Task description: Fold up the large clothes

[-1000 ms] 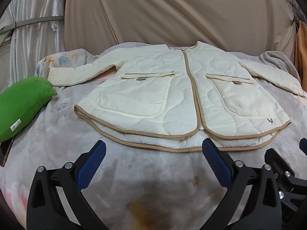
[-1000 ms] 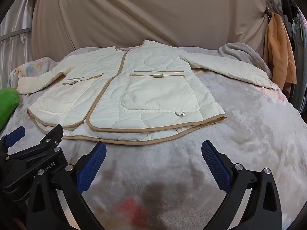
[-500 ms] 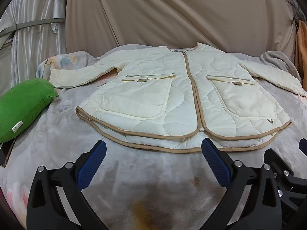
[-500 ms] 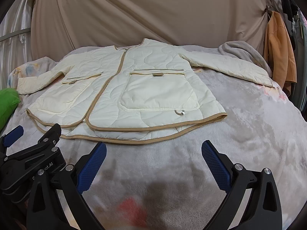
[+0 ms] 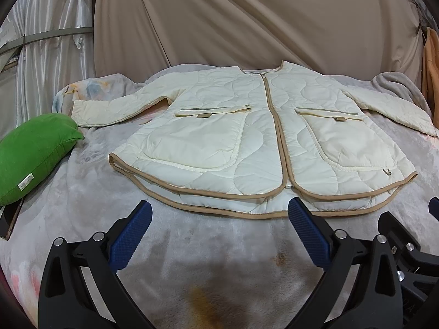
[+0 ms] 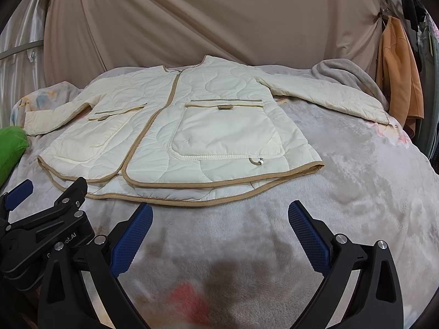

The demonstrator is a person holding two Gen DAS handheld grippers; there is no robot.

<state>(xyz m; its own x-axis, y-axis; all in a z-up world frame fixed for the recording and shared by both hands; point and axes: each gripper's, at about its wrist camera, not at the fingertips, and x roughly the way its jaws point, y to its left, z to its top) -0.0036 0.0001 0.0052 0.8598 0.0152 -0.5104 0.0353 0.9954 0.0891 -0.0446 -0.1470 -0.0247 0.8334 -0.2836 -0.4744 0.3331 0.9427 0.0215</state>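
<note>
A cream quilted jacket (image 5: 247,139) with tan trim lies flat and face up on the bed, zipped, both sleeves spread out to the sides. It also shows in the right wrist view (image 6: 192,134). My left gripper (image 5: 219,213) is open and empty, hovering just short of the jacket's hem. My right gripper (image 6: 219,216) is open and empty, also just short of the hem, to the right of the left one. The left gripper's body shows at the lower left of the right wrist view.
A grey plush blanket (image 5: 192,260) covers the bed. A green pillow (image 5: 30,150) lies at the left edge. A grey cloth (image 6: 343,74) is bunched at the back right, and an orange garment (image 6: 397,68) hangs beyond it. Beige curtains stand behind the bed.
Both views have shifted slightly: the jacket sits a little lower in the left wrist view. Both grippers stay open and empty.
</note>
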